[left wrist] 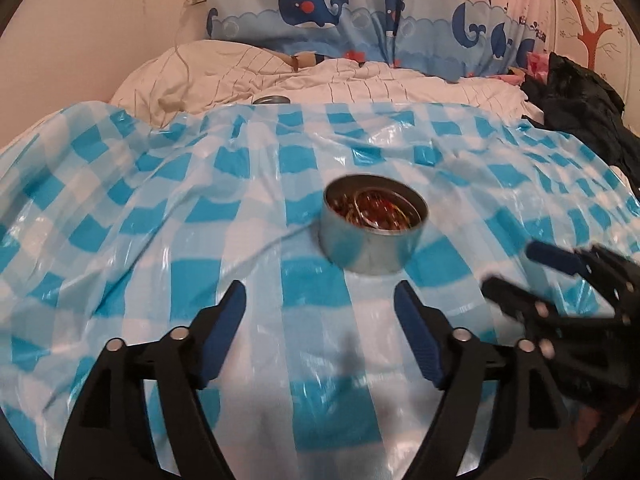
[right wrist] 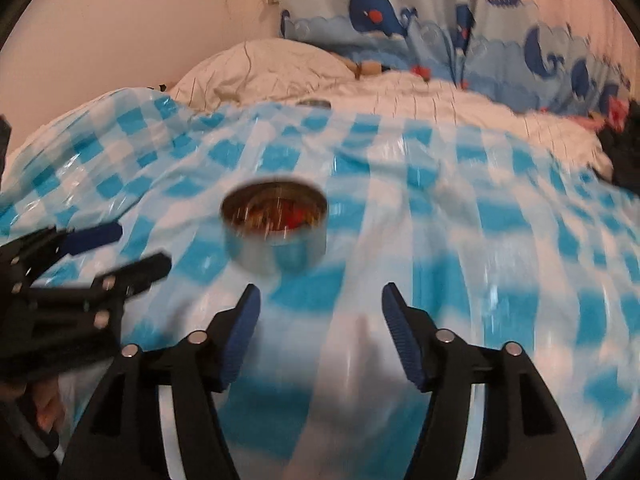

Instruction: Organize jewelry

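The tin [left wrist: 374, 224] of jewelry sits on the bed's checked sheet [left wrist: 160, 240], at twelve o'clock of both grippers, left [left wrist: 320, 328] and right [right wrist: 318, 328], fingers released and empty. The lid [left wrist: 271, 99] likely goes on next; lower it level.

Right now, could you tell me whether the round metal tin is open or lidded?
Open: the round metal tin has no lid on, and jewelry shows inside.
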